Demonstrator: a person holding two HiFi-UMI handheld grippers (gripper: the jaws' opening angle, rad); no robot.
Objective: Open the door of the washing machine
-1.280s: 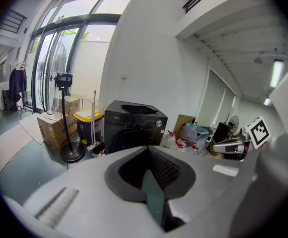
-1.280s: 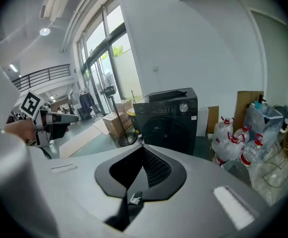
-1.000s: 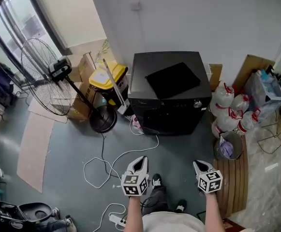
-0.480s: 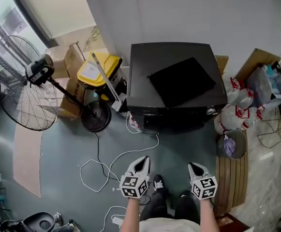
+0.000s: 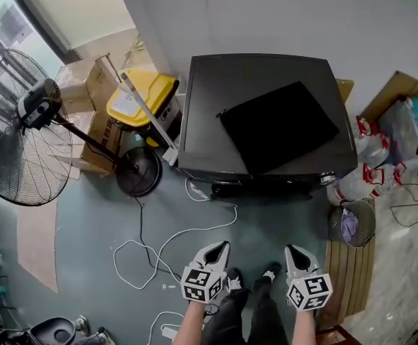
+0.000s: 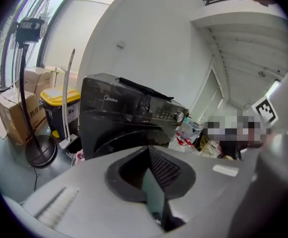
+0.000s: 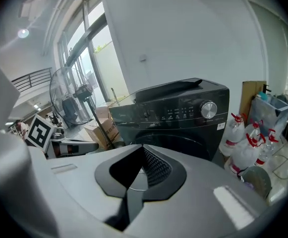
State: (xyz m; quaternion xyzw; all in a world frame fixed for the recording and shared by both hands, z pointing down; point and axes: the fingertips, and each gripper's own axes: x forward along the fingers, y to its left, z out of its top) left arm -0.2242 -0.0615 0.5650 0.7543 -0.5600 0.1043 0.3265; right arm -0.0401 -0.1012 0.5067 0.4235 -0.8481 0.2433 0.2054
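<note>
The black washing machine (image 5: 266, 113) is seen standing against the white wall. Its round door (image 7: 181, 145) is shut and is set in the front below the control panel, where a silver knob (image 7: 208, 109) is fitted. A flat black sheet (image 5: 279, 126) is laid on top of the machine. The left gripper (image 5: 219, 250) and the right gripper (image 5: 296, 254) are held side by side in front of the machine, well apart from it, and both are aimed at its front. The left fingers (image 6: 161, 168) are pressed together with nothing between them, and so are the right fingers (image 7: 156, 166). To the left of the machine a yellow-lidded bin (image 5: 140, 99) and a standing fan (image 5: 21, 142) are placed. To its right, water bottles (image 5: 370, 175) are gathered. A white cable (image 5: 176, 237) is strewn over the floor between the machine and the grippers.
</note>
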